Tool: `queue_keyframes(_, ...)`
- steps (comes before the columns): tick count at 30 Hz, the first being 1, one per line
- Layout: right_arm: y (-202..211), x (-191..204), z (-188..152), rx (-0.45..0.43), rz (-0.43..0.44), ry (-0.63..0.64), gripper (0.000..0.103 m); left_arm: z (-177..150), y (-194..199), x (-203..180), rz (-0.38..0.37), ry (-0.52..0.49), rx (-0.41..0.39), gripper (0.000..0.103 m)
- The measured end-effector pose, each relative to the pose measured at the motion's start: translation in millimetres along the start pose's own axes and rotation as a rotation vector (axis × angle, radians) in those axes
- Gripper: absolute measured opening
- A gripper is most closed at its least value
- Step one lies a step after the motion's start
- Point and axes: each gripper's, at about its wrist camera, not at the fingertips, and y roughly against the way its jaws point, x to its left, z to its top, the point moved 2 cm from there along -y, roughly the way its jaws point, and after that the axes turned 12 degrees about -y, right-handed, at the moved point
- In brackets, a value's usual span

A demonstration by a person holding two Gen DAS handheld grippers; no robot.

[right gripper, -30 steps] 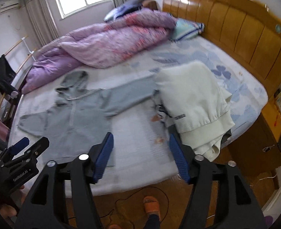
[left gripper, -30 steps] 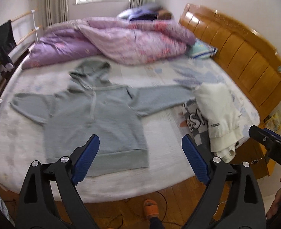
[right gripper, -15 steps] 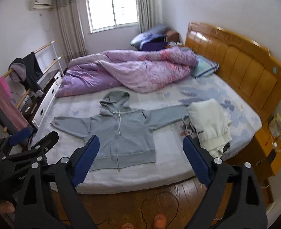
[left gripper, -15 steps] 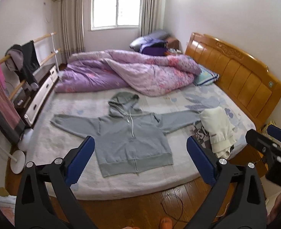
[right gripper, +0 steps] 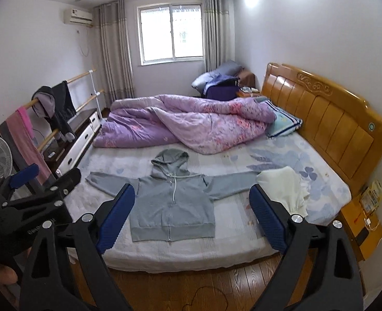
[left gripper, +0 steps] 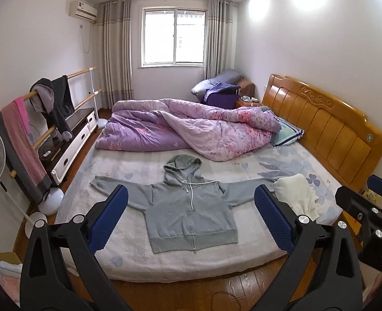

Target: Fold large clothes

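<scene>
Grey fleece zip hoodie [left gripper: 189,215] lies flat on pale floral bed sheet [left gripper: 242,254], sleeves spread, hood up. Right sleeve end runs under cream folded knit garment [left gripper: 296,198]. Crumpled purple quilt [left gripper: 191,134] behind the hood. Left claw [left gripper: 189,223] and right claw [right gripper: 189,220] both released, empty, above wood floor, clear of bed.

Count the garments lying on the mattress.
2: a grey hoodie spread flat mid-bed, and a cream garment bunched over its sleeve end near the headboard. More may hide beneath it.
</scene>
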Motion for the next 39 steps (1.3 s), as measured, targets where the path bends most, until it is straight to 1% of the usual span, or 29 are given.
queue_keyframes(4,12.7,-2.1,5.4,-0.018,0.02,0.004,0.086,8.6,7.4,-8.1,-0.002,0.003,-0.014,0.098)
queue_keyframes(10,25.0,-8.7,13.3,-0.051,0.033,0.006,0.086,18.3,21.8,-18.7,0.016,-0.001,-0.041,0.098)
queue_keyframes(19,27.5,-15.2,14.6,-0.056,0.053,0.003,0.087,20.5,32.7,-22.6,0.032,-0.003,-0.059,0.098)
queue_keyframes(28,30.3,-10.6,14.3,-0.065,0.063,0.005,0.087,24.1,41.5,-24.4,0.038,-0.006,-0.073,0.098)
queue_keyframes(39,34.8,-11.0,12.6,-0.079,0.057,0.005,0.087,30.4,42.7,-21.7,0.028,-0.008,-0.083,0.098)
